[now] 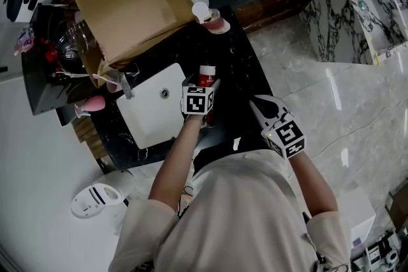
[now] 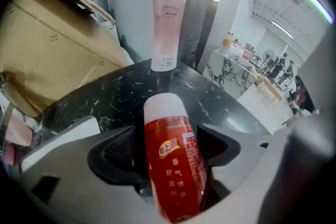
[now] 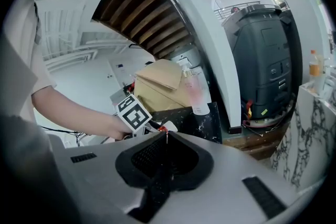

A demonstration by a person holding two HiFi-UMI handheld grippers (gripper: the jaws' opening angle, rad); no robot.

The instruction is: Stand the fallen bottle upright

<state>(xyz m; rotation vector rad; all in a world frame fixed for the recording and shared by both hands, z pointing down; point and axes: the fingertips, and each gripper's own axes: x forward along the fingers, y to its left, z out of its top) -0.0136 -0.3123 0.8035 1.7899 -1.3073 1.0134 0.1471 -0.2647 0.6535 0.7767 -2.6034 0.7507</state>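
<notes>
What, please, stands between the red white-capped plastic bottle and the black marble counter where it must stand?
Nothing visible: the left gripper holds the red white-capped bottle, and the black marble counter ahead is bare up to the pink pump bottle.

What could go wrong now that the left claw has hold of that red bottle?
1. The left gripper clamps the red bottle by its round, glossy body, so it might slip or twist in the grip while being turned upright.
2. The white sink lies right beside it. A bottle released off balance could topple in.
3. A pink pump bottle stands further along the black counter. A wide swing might knock it over.
</notes>
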